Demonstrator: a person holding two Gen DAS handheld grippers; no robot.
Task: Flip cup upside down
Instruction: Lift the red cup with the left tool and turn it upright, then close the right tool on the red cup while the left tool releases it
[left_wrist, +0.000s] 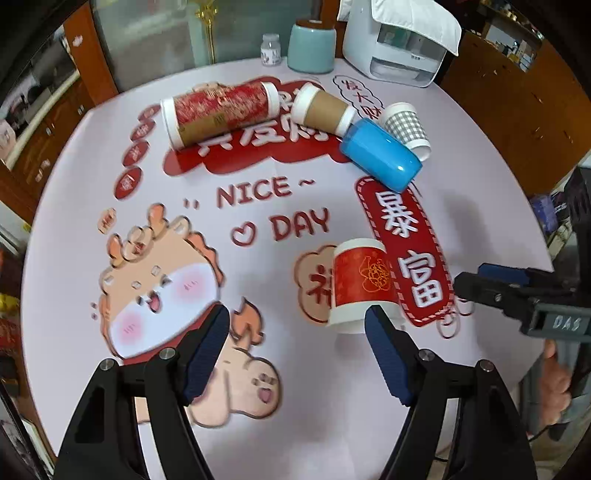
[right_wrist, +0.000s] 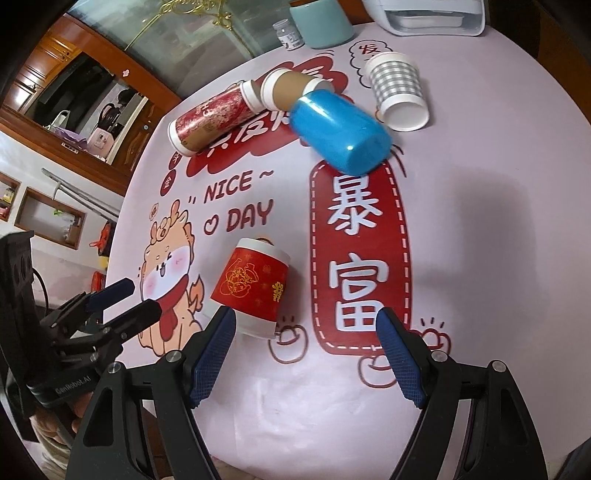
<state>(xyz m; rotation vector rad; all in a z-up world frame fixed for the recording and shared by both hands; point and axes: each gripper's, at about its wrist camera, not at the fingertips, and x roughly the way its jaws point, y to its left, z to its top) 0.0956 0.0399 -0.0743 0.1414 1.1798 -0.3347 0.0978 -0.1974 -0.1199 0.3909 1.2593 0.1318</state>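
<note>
A red and white paper cup (left_wrist: 360, 282) stands mouth down on the round table, with its wide rim on the cloth; it also shows in the right wrist view (right_wrist: 253, 286). My left gripper (left_wrist: 295, 326) is open and empty, its right finger just in front of the cup's rim. My right gripper (right_wrist: 306, 328) is open and empty, its left finger close to the cup's base rim. Each gripper shows in the other's view, the right one (left_wrist: 476, 280) and the left one (right_wrist: 142, 301).
Farther back lie a long red cup stack (left_wrist: 221, 110), a brown cup (left_wrist: 325, 109), a blue plastic cup (left_wrist: 382, 155) and a grey checked cup (left_wrist: 406, 127). A teal canister (left_wrist: 312, 46), a small jar (left_wrist: 270, 50) and a white appliance (left_wrist: 399, 40) stand at the far edge.
</note>
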